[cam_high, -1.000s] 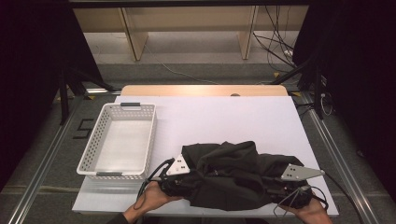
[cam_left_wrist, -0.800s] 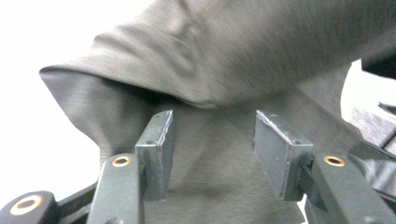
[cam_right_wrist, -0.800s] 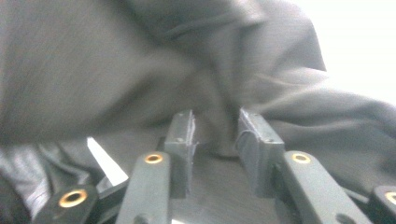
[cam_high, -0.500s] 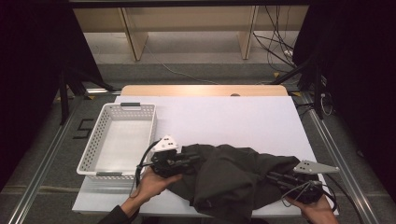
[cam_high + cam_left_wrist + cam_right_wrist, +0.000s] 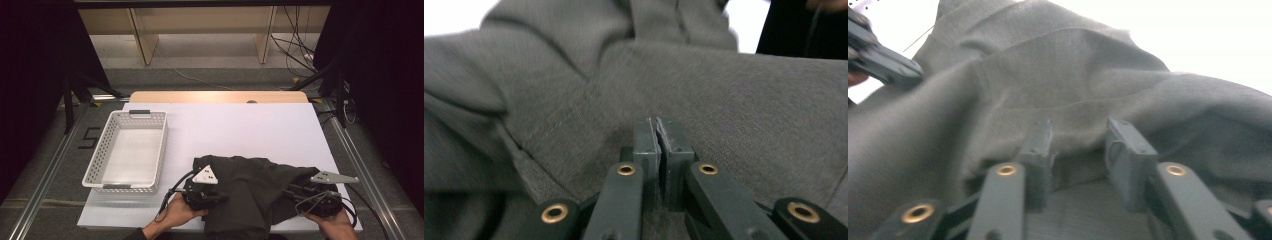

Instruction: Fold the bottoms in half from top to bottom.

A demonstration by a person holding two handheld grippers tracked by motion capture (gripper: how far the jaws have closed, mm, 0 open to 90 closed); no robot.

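The dark grey garment lies crumpled at the near edge of the table, right of the white basket, which holds nothing, so by my reading you are early in the job, with the cloth neither laid flat nor folded. Your left gripper has its jaws pressed together on a fold of the cloth. Your right gripper stands moderately open, its jaws against the cloth's edge without pinching it.

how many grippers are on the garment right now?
2. Left gripper sits on the dark grey garment at its left part, jaws shut. Right gripper is at its right edge, jaws open.
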